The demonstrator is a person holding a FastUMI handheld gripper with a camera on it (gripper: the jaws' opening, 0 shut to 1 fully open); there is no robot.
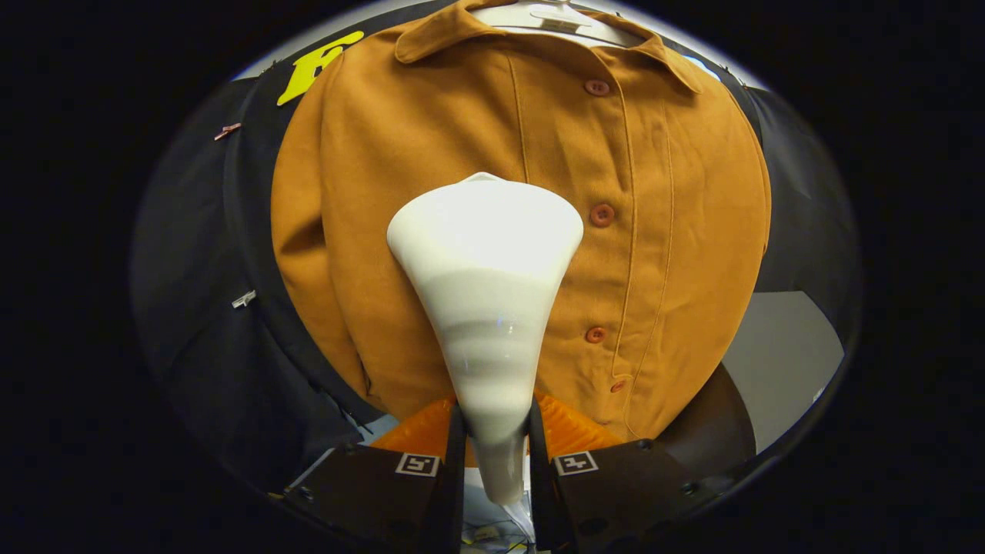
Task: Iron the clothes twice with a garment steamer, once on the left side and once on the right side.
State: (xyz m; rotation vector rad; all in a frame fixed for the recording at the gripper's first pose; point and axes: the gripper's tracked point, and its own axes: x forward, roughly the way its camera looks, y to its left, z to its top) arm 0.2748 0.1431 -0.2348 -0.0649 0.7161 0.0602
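Tool (pixel 492 438) is clamping both fingers on the white steamer (pixel 486 308) at its narrow neck, aiming its wide head at the hanging brown shirt (pixel 654 254), left of the buttons.

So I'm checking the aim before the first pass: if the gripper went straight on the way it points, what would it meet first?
Probably the orange shirt: the gripper is shut on the white steamer, whose head would touch beside the button placket; the gap is unclear.
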